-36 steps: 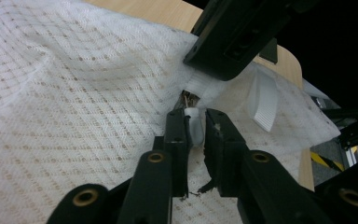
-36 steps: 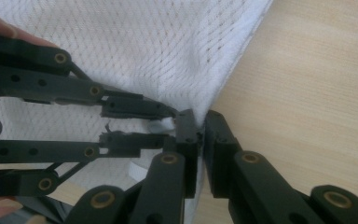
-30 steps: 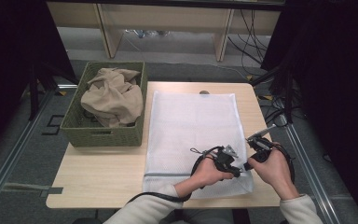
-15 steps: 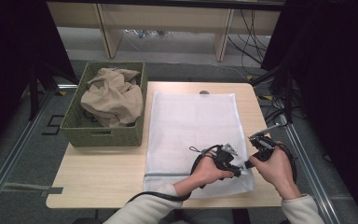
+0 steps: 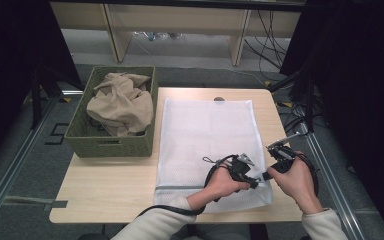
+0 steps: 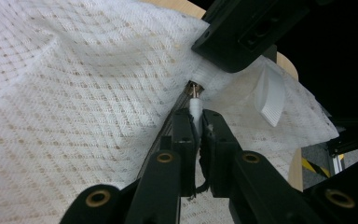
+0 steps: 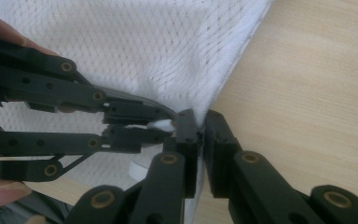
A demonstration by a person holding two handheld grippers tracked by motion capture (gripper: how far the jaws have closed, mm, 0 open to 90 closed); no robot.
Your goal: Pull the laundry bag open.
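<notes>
Working the zipper end of one white mesh laundry bag (image 5: 207, 145), which lies flat on the wooden table (image 5: 105, 190) with its near right corner between both hands. Left gripper (image 6: 198, 123): jaws have just been closing and sit pinched on the small white zipper pull (image 6: 195, 106). Right gripper (image 7: 200, 128): jaws together, clamped on the bag's hemmed edge (image 7: 223, 88) right at that corner, just beside the left one's tips. Risks, biggest first: if the right grip on the hem is thin, the whole bag likely drags along with the pull instead of the zipper running; mesh could bunch into the slider and jam it, since the fabric already puckers around the pull; the pull tab is tiny and slick-looking, so it may slip out of the left jaws under tension; the two grippers are nearly touching, so any sideways move risks jaw-on-jaw contact. Count: one table, one bag, one green woven basket (image 5: 112, 145) at left, one beige cloth (image 5: 120, 102) crumpled inside it, two grippers, one zipper pull.
</notes>
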